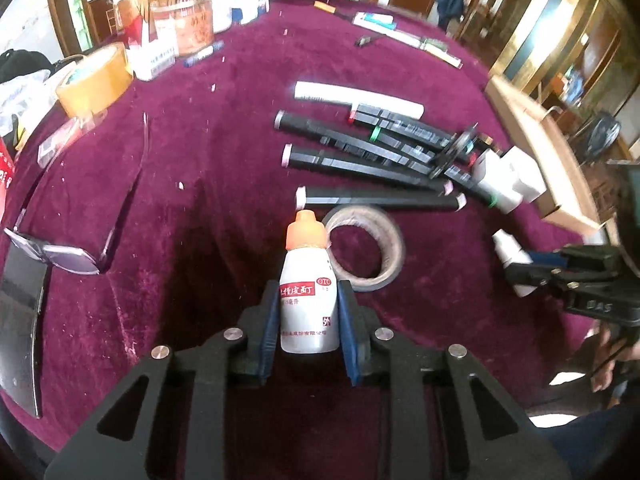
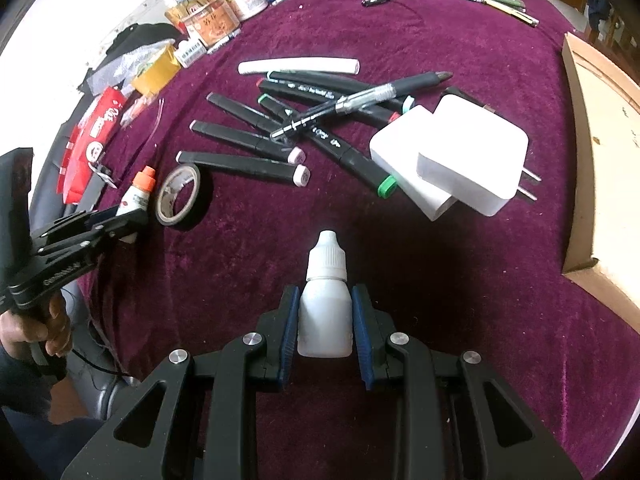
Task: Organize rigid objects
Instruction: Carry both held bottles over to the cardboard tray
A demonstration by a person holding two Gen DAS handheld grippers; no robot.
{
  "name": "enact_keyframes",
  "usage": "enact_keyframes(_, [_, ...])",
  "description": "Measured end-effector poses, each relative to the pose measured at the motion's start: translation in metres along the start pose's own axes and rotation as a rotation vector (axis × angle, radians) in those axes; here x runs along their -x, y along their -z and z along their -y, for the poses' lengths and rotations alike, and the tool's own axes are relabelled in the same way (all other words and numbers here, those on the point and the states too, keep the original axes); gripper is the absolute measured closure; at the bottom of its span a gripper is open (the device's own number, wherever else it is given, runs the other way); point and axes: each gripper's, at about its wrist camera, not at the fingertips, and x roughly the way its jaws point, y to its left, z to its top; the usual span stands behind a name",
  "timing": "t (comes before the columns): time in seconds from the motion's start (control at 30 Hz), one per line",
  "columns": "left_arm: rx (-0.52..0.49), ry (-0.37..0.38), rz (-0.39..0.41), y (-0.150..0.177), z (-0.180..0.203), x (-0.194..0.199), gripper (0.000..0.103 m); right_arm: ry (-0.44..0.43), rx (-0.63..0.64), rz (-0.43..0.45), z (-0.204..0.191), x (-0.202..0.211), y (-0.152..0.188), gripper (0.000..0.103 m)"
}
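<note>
My left gripper (image 1: 308, 296) is shut on a white bottle with an orange cap (image 1: 305, 280) and holds it above the purple cloth; it also shows in the right wrist view (image 2: 138, 194). My right gripper (image 2: 326, 300) is shut on a small white dropper bottle (image 2: 326, 304), also seen at the right of the left wrist view (image 1: 512, 256). A pile of black markers (image 2: 256, 140) with a clear pen (image 2: 352, 106) on top lies ahead, and a white marker (image 2: 298, 66) behind them.
A tape roll (image 2: 180, 194) lies next to the left gripper. Two white chargers (image 2: 460, 160) sit right of the markers. A cardboard box (image 2: 600, 140) stands at the right edge. Glasses (image 1: 60, 248), brown tape (image 1: 94, 80) and packages (image 1: 172, 28) lie left and back.
</note>
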Motion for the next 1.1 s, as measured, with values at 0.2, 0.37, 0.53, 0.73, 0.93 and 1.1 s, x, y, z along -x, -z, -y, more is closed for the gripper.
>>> enact_keyframes(0.2, [-0.04, 0.07, 0.04, -0.017, 0.023, 0.018, 0.078, -0.032, -0.018, 0.055, -0.001, 0.017, -0.001, 0.08])
enact_keyframes(0.37, [-0.098, 0.15, 0.053, -0.034, 0.059, 0.027, 0.078, -0.037, -0.082, 0.104, 0.016, 0.036, -0.001, 0.08])
enact_keyframes(0.53, [-0.177, 0.216, 0.046, -0.049, 0.102, 0.027, 0.078, -0.029, -0.167, 0.157, 0.043, 0.06, 0.005, 0.08])
enact_keyframes(0.73, [-0.274, 0.284, 0.032, -0.057, 0.16, 0.027, 0.078, -0.007, -0.256, 0.219, 0.077, 0.091, 0.02, 0.079])
enact_keyframes(0.93, [-0.349, 0.344, 0.006, -0.062, 0.215, 0.025, 0.078, 0.016, -0.335, 0.273, 0.112, 0.122, 0.035, 0.079])
enact_keyframes(1.1, [-0.399, 0.372, 0.003, -0.071, 0.264, 0.021, 0.078, 0.025, -0.379, 0.306, 0.143, 0.14, 0.043, 0.079])
